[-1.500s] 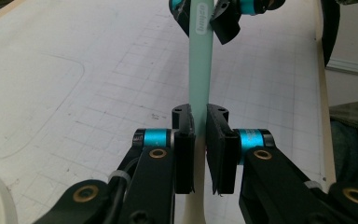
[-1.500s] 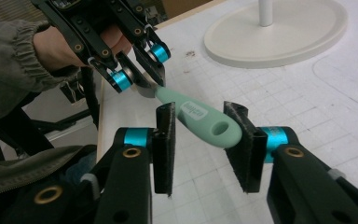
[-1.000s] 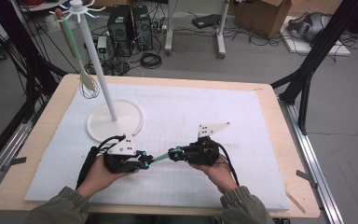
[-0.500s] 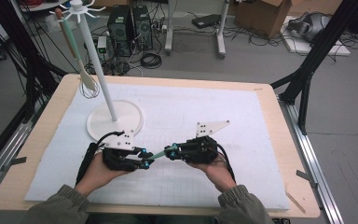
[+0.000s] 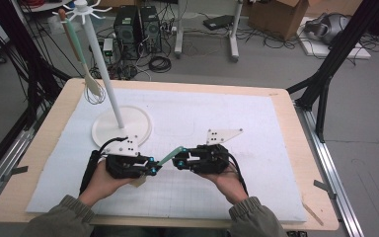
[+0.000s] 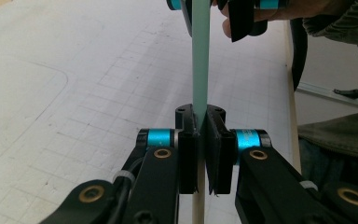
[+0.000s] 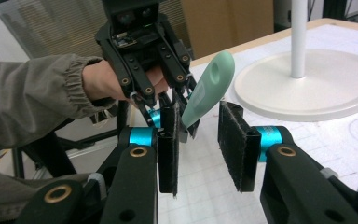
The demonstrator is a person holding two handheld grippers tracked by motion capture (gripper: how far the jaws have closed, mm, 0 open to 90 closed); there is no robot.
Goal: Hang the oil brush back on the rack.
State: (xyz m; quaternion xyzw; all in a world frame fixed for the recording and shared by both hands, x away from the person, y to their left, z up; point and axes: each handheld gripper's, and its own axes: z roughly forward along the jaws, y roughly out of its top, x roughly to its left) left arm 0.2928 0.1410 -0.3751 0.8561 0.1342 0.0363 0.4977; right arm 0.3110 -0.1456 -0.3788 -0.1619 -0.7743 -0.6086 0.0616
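Right gripper view, item one: your right hand-held gripper [image 7: 198, 149], jaws parted, pads clear of the mint-green spatula handle [image 7: 207, 91] that pokes in between them. They have just been opening, with the handle tip between them but not pinched.

Item two: your left hand-held gripper [image 6: 200, 154], jaws closed tight on the same handle, seen in the left gripper view running straight away from the pads [image 6: 189, 161] toward the other hand. The wooden blade end [image 5: 139, 181] sticks out behind it, toward you.

Item three, the relation to mind: in the high view the spatula [image 5: 170, 156] lies level, long axis running left to right and slightly away from you, bridging both tools. The left hand-held gripper [image 5: 153, 167] is the sole carrier; the right hand-held gripper [image 5: 177, 161] sits at the free tip and is nearer the hanging hole.

Item four: white mat [image 5: 256, 128] on the surface, open to your right and ahead; near edge close under your sleeves.

Item five: round white stand base [image 5: 138, 129] just beyond your left hand, pole [image 5: 101, 64] rising from it.

Item six, farthest: a whisk [image 5: 93, 89] hanging from the top hooks; other hooks look free.
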